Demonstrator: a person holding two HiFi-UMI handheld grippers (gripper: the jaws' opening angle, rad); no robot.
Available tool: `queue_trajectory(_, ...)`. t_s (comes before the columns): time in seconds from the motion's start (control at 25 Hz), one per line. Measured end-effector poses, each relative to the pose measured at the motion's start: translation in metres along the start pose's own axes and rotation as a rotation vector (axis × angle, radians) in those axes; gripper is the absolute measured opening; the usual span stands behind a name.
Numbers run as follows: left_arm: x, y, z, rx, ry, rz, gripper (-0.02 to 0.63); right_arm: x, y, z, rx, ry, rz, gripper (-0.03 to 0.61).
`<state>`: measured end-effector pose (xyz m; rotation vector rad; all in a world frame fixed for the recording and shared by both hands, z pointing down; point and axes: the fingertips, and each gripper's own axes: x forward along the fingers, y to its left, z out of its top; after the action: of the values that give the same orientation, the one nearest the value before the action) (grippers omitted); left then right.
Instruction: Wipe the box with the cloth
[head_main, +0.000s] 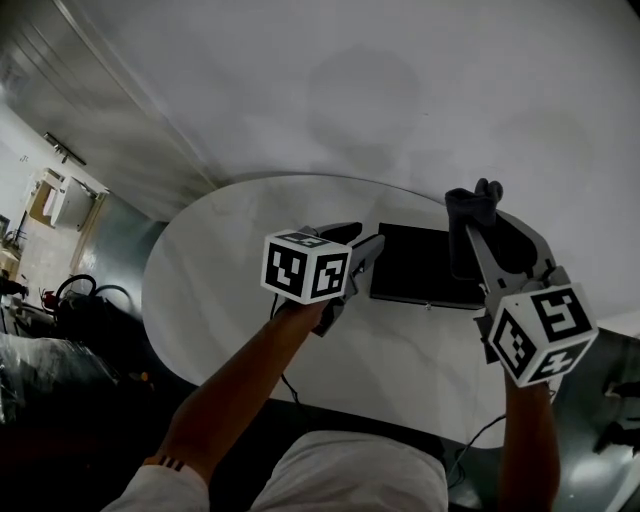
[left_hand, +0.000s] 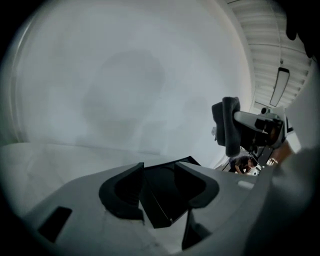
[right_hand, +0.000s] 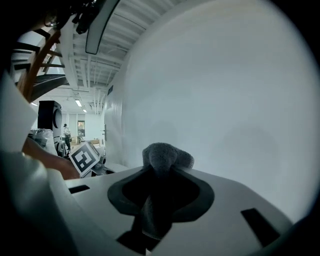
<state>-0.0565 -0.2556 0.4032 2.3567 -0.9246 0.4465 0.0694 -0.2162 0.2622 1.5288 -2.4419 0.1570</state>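
Firmly between jaws of right gripper (right_hand: 161, 172), cloth (right_hand: 165, 156); just beyond wide-apart jaws of left gripper (left_hand: 159, 172), box (head_main: 420, 265).

1. White oval worktop (head_main: 220, 330), pushed up against a plain white wall (head_main: 400, 90).
2. Long ceiling lamp (left_hand: 278, 86) on a ribbed ceiling (left_hand: 265, 40).
3. Dark boxy unit (right_hand: 49, 117) at room's far side.
4. Person (right_hand: 66, 131) standing far back.

You have no words, numbers or brand names to read here. The only signs are black and white square patterns. One set is on the left cube (head_main: 305, 268) of your left gripper (head_main: 362, 248), just left of the box (head_main: 425, 265). The other is on the right cube (head_main: 541, 335) of your right gripper (head_main: 478, 222), right of the box.
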Motion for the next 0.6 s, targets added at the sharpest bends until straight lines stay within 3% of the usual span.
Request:
queue_trajectory(0.24,0.025,0.004,-0.020,-0.037,0.098,-0.023,0.186,0.030,0.009,-0.030,0.119,0.113,0.019,0.098)
queue_trajectory(0.44,0.039,0.013,-0.041,-0.052,0.187,0.005,0.186,0.046,0.013,-0.050,0.164,0.181,0.025,0.098)
queue_trajectory(0.6,0.046,0.012,-0.047,-0.073,0.209,0.004,0.186,0.058,0.014,-0.065,0.194,0.230,0.018,0.098)
